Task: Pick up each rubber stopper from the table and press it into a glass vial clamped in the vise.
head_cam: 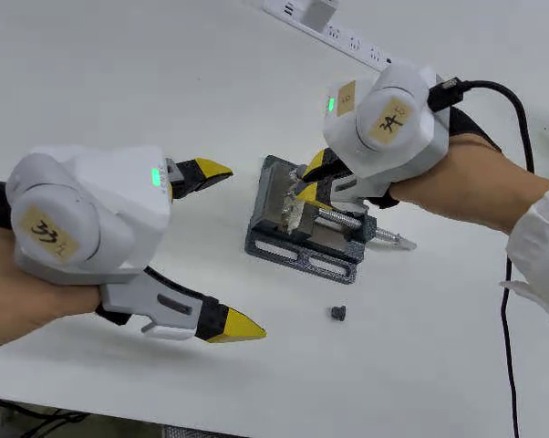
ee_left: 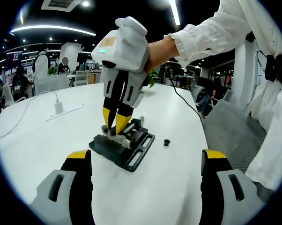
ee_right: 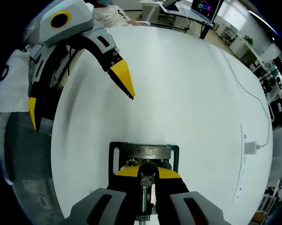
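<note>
1 dark stopper (ee_right: 148,168) sits pinched between the yellow tips of the right gripper (ee_left: 114,123), directly over the jaws of the vise (head_cam: 297,239); a 2nd, loose stopper (head_cam: 338,313) lies on the table (head_cam: 165,73) just beside the vise foot. Risks, judged: the plug could go in tilted and skid off the vial mouth; it could pop out of the narrow pinch and roll away; a hard off-axis push could crack the glass or shift the vise, which I cannot see fixed to the table. The vise holds pale glass vials (head_cam: 295,215) between its jaws; their count and contents are too small to tell, and whether any is already plugged is unclear. The left gripper (head_cam: 224,248) hangs well apart, jaws spread wide, holding nothing
</note>
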Demonstrator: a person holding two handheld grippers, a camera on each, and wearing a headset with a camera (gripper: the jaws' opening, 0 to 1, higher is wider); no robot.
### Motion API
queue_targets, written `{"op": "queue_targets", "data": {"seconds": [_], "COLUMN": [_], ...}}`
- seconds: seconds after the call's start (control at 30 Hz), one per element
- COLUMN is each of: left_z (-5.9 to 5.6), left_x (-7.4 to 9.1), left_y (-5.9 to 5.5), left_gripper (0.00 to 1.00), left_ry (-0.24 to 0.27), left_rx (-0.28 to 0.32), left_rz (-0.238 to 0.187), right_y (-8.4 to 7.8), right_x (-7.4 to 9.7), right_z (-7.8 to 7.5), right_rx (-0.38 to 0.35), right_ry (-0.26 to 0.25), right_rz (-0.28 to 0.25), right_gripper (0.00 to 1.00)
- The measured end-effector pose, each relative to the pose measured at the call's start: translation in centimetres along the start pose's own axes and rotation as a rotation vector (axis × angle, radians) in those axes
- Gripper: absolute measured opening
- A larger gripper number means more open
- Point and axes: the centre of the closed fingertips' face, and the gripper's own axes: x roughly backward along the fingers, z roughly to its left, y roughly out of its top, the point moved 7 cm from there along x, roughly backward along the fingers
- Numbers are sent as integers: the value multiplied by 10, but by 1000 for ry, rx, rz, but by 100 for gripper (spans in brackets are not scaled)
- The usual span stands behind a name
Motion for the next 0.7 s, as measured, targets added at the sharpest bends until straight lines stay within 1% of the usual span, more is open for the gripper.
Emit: {"op": "queue_targets", "data": {"seconds": [0.33,0.5,0.6,0.63,0.7], "left_z": [0,0,1,1,1], "left_x": [1,1,2,2,2], "left_y": [0,-1,-1,-1,-1], "left_gripper": [96,96,96,96,95], "left_ry": [1,2,2,3,1], "left_rx": [4,5,5,6,5], "left_rz": [-2,0,0,0,1], "right_y": [0,1,2,2,2], "right_x": [0,0,4,6,9], "right_z": [0,2,1,1,2], "right_rx": [-9,-16,-28,-27,-47], "right_ry": [-2,-3,-7,-7,-4], "right_rz": [-12,-18,-37,-39,-61], "right_gripper": [8,10,14,14,13]}}
